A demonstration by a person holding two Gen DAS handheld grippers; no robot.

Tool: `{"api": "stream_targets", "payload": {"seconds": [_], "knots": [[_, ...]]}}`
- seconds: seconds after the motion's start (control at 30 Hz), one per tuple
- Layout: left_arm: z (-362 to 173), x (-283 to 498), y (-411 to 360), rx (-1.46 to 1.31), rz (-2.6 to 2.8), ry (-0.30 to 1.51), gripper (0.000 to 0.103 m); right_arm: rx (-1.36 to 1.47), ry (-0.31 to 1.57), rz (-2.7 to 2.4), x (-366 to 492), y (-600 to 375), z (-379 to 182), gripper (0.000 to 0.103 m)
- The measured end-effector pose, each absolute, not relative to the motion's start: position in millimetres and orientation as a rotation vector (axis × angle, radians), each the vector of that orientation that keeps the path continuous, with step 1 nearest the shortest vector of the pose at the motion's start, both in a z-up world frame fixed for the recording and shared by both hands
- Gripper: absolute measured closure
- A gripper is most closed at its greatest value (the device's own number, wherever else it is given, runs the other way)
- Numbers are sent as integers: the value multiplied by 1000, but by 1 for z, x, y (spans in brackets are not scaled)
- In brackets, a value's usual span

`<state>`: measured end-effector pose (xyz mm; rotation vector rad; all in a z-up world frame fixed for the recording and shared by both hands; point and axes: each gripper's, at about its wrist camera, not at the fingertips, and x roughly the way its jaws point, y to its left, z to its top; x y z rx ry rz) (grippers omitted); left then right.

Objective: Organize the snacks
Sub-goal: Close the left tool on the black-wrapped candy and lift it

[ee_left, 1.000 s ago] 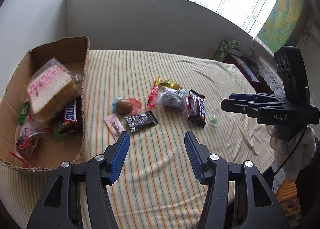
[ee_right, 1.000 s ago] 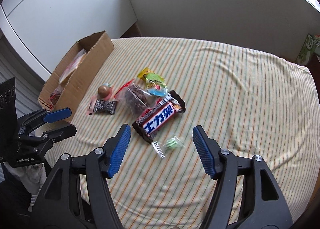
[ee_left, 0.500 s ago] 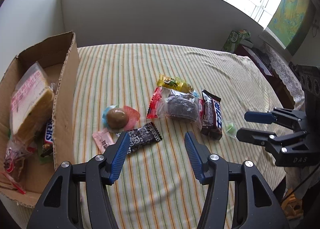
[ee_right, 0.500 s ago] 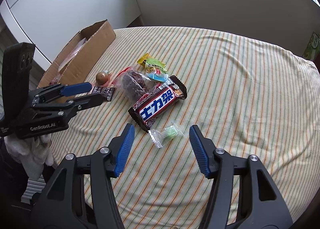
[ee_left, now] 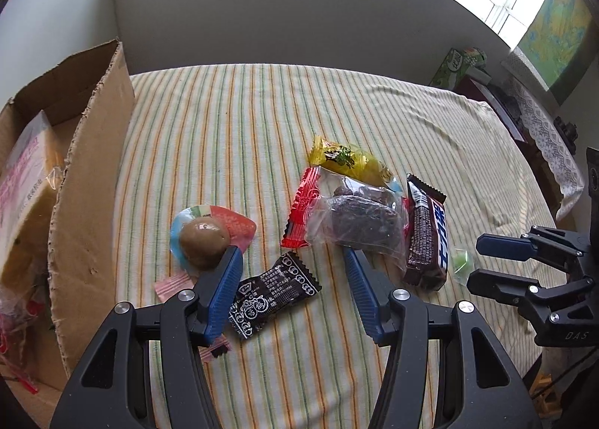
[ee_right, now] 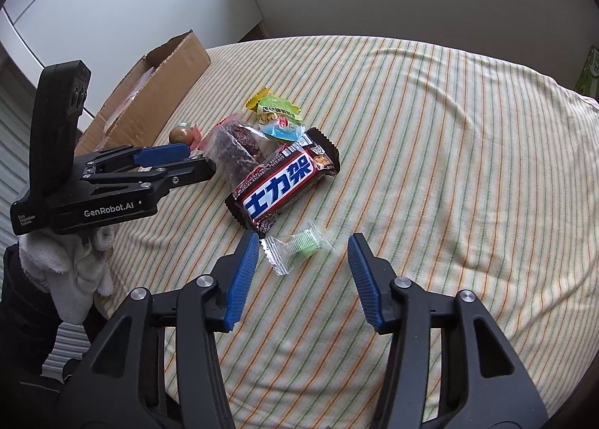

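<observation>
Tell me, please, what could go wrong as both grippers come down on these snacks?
The right gripper brackets the small green candy, which lies flat in slippery clear wrap, so the closing pads may skid over it or pinch the striped cloth. The left gripper, open over the black packet, could snag the pink wrapper beside it.

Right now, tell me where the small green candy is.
In the right wrist view the green candy lies on the striped cloth between the open right gripper fingers, untouched, just below the Snickers bar.
</observation>
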<state>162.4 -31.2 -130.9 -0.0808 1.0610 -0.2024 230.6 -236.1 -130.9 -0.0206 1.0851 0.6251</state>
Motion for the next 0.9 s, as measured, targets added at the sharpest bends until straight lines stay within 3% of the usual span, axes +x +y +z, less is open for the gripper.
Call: {"api": "stream_targets", "payload": {"seconds": [0.23, 0.43, 0.57, 0.9], "knots": [[-131, 144, -33, -49, -237, 1067, 52, -24, 1093, 624, 232, -231, -139, 56], [-131, 147, -33, -37, -201, 1056, 64, -97, 1071, 612, 226, -219, -139, 59], [-132, 147, -32, -20, -179, 1042, 80, -147, 1059, 601, 222, -214, -138, 62], [-131, 141, -27, -32, -188, 1037, 80, -241, 1023, 574, 208, -209, -132, 82]]}}
